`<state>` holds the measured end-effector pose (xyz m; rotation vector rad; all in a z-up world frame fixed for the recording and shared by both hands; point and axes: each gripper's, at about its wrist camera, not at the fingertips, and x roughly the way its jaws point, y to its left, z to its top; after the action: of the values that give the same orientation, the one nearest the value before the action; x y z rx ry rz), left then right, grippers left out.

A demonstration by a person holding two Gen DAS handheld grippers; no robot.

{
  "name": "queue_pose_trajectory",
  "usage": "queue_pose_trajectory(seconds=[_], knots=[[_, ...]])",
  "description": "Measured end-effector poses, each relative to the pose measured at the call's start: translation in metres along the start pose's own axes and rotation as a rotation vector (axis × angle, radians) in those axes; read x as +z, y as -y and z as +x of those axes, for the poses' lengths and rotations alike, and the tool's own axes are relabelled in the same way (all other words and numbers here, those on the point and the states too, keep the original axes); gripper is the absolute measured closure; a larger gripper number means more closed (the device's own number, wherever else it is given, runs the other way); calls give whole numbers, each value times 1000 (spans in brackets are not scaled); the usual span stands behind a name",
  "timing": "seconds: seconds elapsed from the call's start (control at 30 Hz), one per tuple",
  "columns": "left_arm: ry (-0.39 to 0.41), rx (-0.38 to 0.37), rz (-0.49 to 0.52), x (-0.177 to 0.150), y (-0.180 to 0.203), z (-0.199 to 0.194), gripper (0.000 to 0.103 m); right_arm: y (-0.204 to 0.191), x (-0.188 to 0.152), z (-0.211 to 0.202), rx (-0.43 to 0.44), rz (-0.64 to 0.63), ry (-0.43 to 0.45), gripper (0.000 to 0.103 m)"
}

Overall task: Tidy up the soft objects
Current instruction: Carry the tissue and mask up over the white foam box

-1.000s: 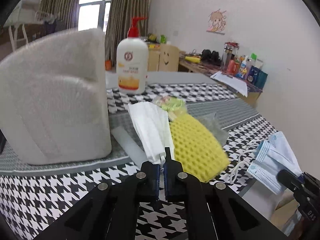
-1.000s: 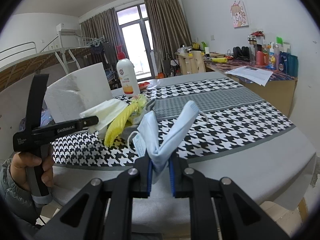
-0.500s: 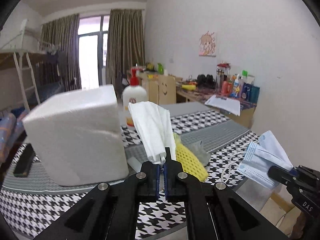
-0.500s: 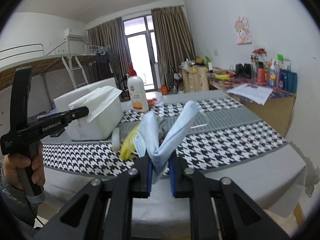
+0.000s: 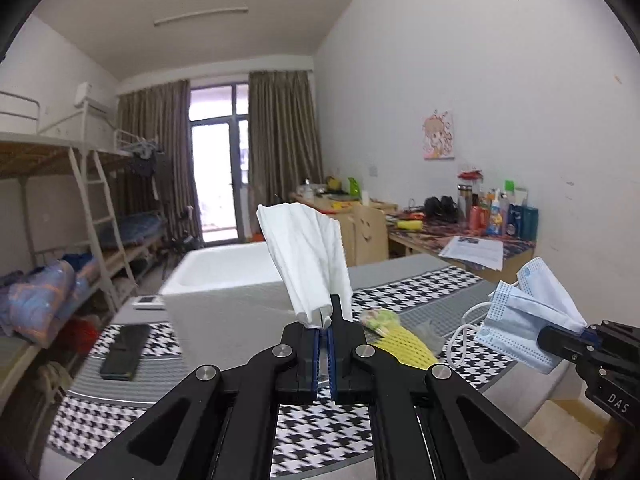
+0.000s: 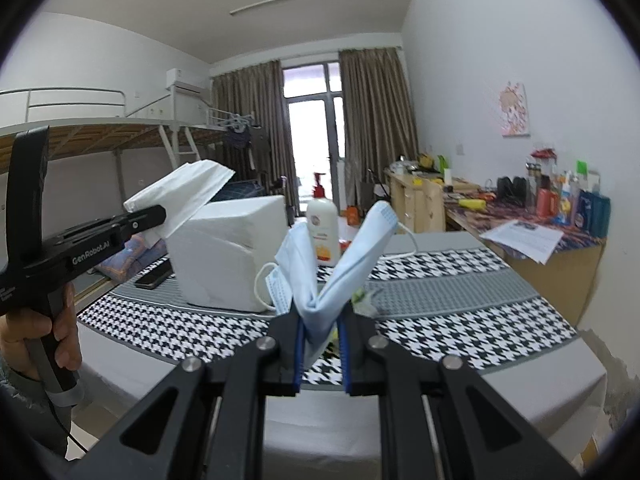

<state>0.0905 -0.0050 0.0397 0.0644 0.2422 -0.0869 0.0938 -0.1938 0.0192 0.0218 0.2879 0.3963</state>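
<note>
My left gripper [image 5: 324, 320] is shut on a folded white tissue [image 5: 308, 260], which stands up from the jaws, in the air above the table. My right gripper [image 6: 320, 320] is shut on a pale blue face mask [image 6: 336, 264] folded into a V, its ear loop hanging to the left. From the left wrist view the mask [image 5: 524, 316] and right gripper [image 5: 560, 340] are at the far right. From the right wrist view the left gripper [image 6: 156, 214] holds the tissue [image 6: 188, 192] above a white foam box [image 6: 228, 248]. A yellow knobbly sponge [image 5: 404, 340] lies on the table.
The table [image 6: 440, 292] has a black-and-white houndstooth cloth. On it stand the foam box [image 5: 224, 280] and a lotion bottle [image 6: 323, 228]; a black phone [image 5: 124, 350] lies left of the box. A cluttered desk [image 5: 460, 236] is at the right, bunk beds at the left.
Both grippers have risen with their loads. The left one lifted the tissue off the table, away from the yellow sponge, to above the foam box's rim.
</note>
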Motion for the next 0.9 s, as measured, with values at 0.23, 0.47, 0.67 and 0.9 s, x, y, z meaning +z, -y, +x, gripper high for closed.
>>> queue_pose_trajectory(seconds=[0.23,0.47,0.67,0.9], knots=[[19,55,-14,-3,-18,-20,100,-22,8,2,61,-49,23,85],[26,128,-18,-7,-37,-37,100,-48,11,9,131,-82,25,85],[9,177,-51,-14,-59,-40,100,-63,15,25,179,-107,12,85],[-10,189,-67,-14,-70,-29,100,-72,19,42,199,-121,-14,86]])
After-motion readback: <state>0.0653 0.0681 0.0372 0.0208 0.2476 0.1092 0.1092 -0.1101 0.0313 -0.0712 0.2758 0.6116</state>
